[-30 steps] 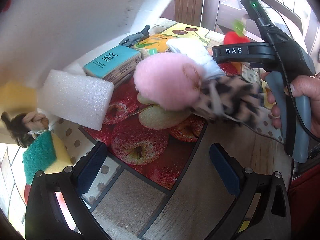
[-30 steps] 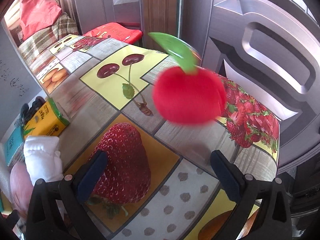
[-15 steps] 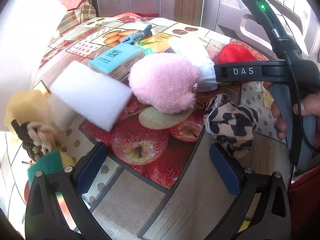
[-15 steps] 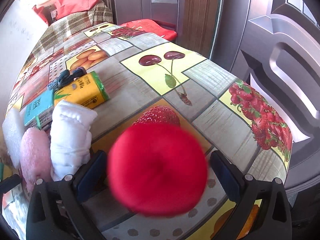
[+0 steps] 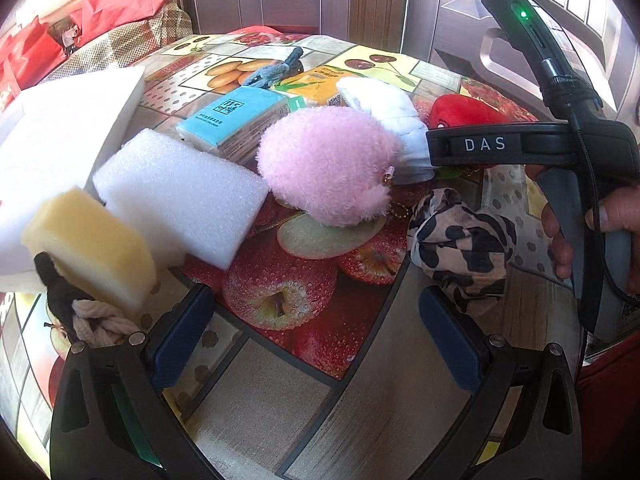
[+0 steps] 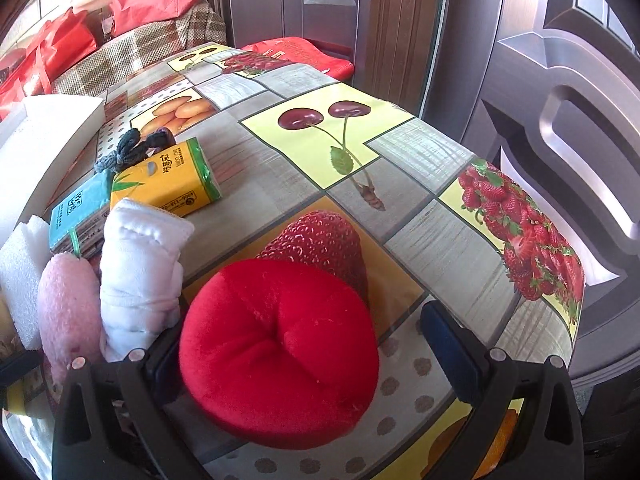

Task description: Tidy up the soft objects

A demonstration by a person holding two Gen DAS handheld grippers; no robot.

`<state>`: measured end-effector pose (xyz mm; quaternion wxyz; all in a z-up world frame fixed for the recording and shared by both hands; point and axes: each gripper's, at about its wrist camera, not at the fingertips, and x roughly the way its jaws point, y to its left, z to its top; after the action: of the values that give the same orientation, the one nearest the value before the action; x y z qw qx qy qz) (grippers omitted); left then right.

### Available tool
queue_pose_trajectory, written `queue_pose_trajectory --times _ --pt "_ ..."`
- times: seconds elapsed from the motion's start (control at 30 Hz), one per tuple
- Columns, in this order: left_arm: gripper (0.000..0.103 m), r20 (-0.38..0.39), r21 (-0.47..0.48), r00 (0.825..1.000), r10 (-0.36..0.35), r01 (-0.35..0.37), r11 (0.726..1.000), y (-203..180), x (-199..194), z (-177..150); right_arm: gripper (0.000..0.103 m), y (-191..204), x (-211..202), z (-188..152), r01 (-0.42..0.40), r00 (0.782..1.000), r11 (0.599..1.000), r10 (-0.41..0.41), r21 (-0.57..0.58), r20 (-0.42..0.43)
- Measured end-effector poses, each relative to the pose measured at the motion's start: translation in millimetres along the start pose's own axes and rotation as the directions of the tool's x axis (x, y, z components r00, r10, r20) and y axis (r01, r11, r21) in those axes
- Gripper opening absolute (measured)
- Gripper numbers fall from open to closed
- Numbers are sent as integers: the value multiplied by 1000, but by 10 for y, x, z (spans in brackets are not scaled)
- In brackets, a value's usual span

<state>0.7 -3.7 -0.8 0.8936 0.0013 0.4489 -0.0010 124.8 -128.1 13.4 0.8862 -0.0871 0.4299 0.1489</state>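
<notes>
Step in hand, my read: lining up soft items in a row across the counter (image 6: 424,240), w/ the red plush apple (image 6: 280,352) being added at the row's end nearest the door-side edge.

Right tongs (image 6: 304,364): spread wide, apple sits on the counter between the pads, stem side hidden. It looks to touch the left pad, but clear gap on the other side, so not gripped. Just beside it: rolled white towel (image 6: 140,268), then pink fluffy ball (image 6: 68,304), white foam block (image 6: 20,268). Behind them, 2 tissue packs: teal (image 6: 78,212) & yellow (image 6: 168,180), plus a grey knotted cloth (image 6: 132,148).

Left tongs (image 5: 316,340): spread wide, nothing between them, hovering over the near part of the counter. Leopard-print cloth (image 5: 460,244) lies loose just ahead of the right pad, out of the row. Yellow sponge (image 5: 92,248) & a rope knot (image 5: 100,320) toward the left edge.

Next, prob: back right tongs off w/o nudging the apple; left tongs need to centre on the leopard cloth & pinch its bulk, since floppy fabric slips.
</notes>
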Motion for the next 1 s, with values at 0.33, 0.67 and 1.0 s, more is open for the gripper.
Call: queue_pose_trajectory --times 0.33,0.67,1.0 --pt "102 0 0 1000 0 0 1000 2 0 1 103 -2 3 -3 -3 1000 1000 3 1 -2" --pt "102 0 -1 1000 0 0 1000 6 -1 0 103 49 -51 -4 -61 998 997 60 -45 -14" --pt "102 1 -1 1000 1 -1 1000 17 -20 -3 103 125 -465 65 -188 981 974 191 -125 12"
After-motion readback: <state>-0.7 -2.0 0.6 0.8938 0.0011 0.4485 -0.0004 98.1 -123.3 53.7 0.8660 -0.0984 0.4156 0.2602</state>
